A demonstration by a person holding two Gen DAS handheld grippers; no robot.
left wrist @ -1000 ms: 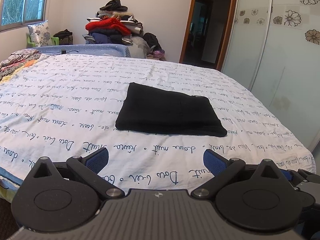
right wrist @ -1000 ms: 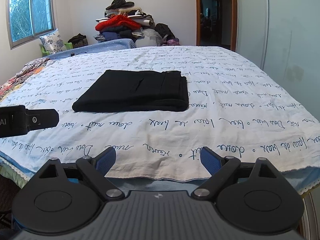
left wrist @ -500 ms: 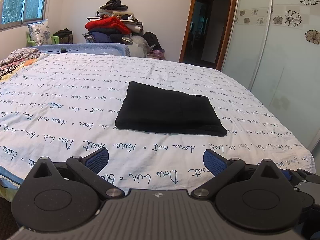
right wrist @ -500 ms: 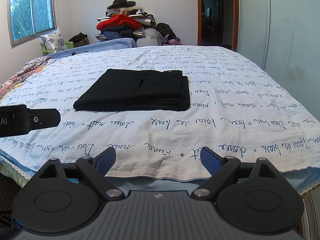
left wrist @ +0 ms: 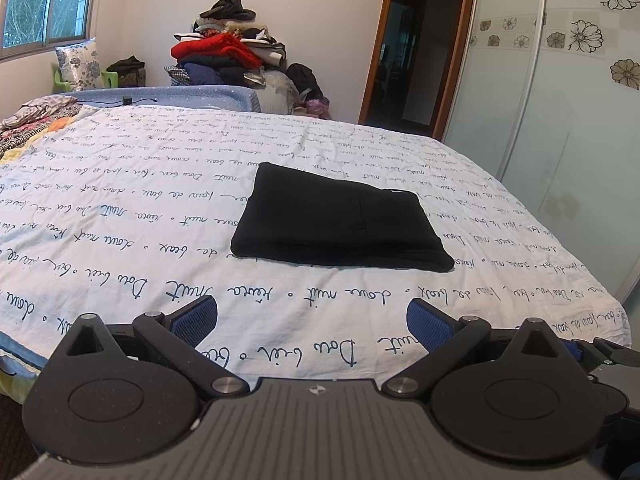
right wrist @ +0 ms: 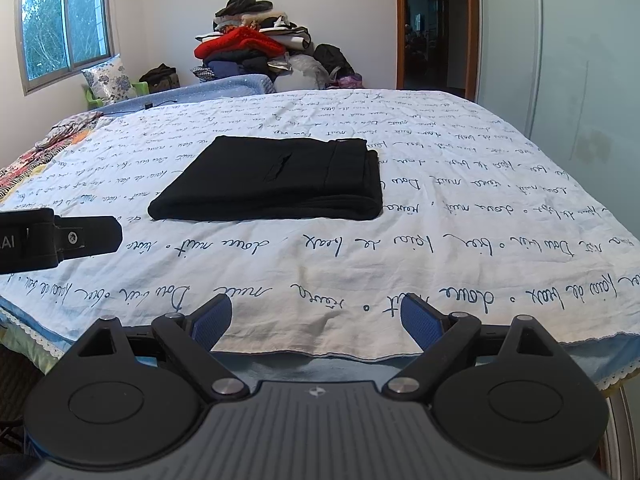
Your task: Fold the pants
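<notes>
Left claw, right claw: both spread, empty, barely shifted over the last second, near bed edge. Pants: folded black rectangle mid-bed; task appears complete.

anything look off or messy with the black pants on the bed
Nothing stands out. The black pants lie flat on the bedsheet as a neat folded rectangle. Both the left gripper and the right gripper are open and clear of them.
</notes>
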